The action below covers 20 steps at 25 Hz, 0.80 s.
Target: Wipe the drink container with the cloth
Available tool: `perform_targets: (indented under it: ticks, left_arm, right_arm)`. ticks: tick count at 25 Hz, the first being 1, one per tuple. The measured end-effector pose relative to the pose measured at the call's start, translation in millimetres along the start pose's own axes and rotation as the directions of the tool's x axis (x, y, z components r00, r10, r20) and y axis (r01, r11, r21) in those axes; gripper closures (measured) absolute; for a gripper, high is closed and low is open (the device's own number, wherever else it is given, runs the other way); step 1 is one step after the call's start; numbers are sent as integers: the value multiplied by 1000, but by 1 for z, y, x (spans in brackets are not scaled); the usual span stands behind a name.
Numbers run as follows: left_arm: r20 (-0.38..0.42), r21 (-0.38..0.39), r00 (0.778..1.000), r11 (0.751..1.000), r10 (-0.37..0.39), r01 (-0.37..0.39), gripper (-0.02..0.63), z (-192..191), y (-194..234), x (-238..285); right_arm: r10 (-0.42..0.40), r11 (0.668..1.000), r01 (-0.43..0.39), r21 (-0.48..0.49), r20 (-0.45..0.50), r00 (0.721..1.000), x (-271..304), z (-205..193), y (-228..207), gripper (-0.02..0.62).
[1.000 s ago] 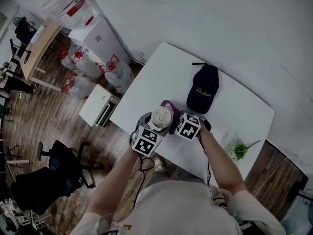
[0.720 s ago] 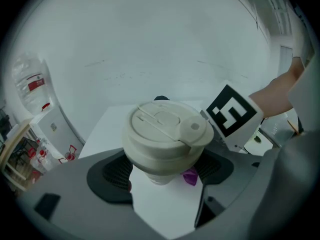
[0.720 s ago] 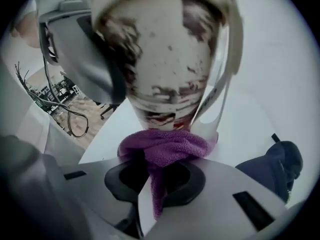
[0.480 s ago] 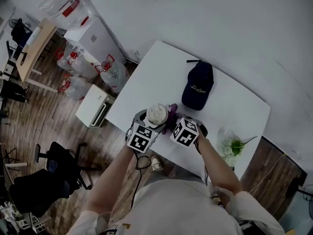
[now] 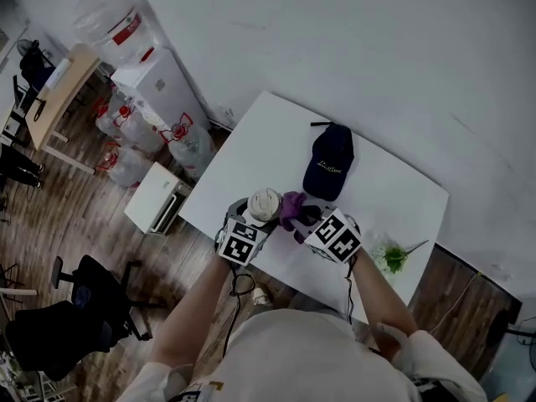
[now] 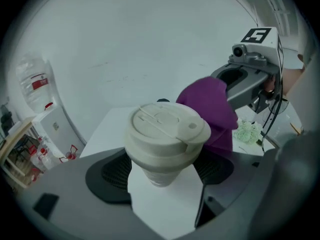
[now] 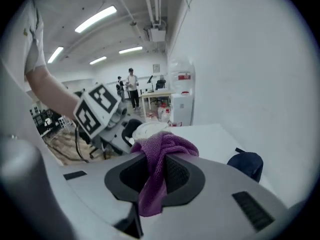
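Note:
A cream cup with a lid (image 5: 263, 204) (image 6: 165, 134) is held above the white table, between the pads of my left gripper (image 5: 261, 213) (image 6: 162, 171). Its ribbed lower part sits between the jaws. My right gripper (image 5: 308, 217) (image 7: 156, 171) is shut on a purple cloth (image 5: 293, 208) (image 7: 161, 149), which bunches above its pads and hangs down between them. The cloth (image 6: 211, 109) lies against the cup's right side at lid height. In the right gripper view the cup's lid (image 7: 147, 130) shows just behind the cloth.
A dark blue cap (image 5: 328, 172) (image 7: 246, 164) lies further back on the white table (image 5: 394, 199). A green sprig (image 5: 392, 256) (image 6: 247, 131) lies at the table's right. Water bottles and a white cabinet (image 5: 159, 82) stand on the floor to the left. People (image 7: 131, 86) stand far off.
My right gripper has risen with the cloth from low at the cup's side to lid height. The left gripper and the cup have stayed put.

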<state>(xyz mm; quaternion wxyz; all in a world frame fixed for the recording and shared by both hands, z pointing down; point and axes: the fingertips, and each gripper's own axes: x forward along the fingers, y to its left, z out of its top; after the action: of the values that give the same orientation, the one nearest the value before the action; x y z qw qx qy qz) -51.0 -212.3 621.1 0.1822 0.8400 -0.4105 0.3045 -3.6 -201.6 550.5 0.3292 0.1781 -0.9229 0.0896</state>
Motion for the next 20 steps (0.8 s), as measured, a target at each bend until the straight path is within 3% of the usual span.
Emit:
perform_targets:
  ticks: [5, 11, 17, 20]
  left_arm:
    - [74, -33, 997, 999, 21, -19, 212, 4, -8, -24]
    - [176, -101, 982, 994, 69, -52, 213, 20, 0, -75]
    - [348, -124, 917, 979, 196, -163, 220, 73, 34, -154]
    - [412, -94, 883, 975, 224, -203, 286, 98, 37, -193]
  right_arm:
    - [-42, 998, 34, 60, 143, 989, -47, 41, -4, 514]
    - [-88, 992, 57, 111, 296, 951, -95, 90, 3, 514]
    - [-123, 992, 99, 78, 428, 895, -142, 141, 18, 514]
    - [-128, 992, 120, 49, 487, 864, -164, 165, 33, 514]
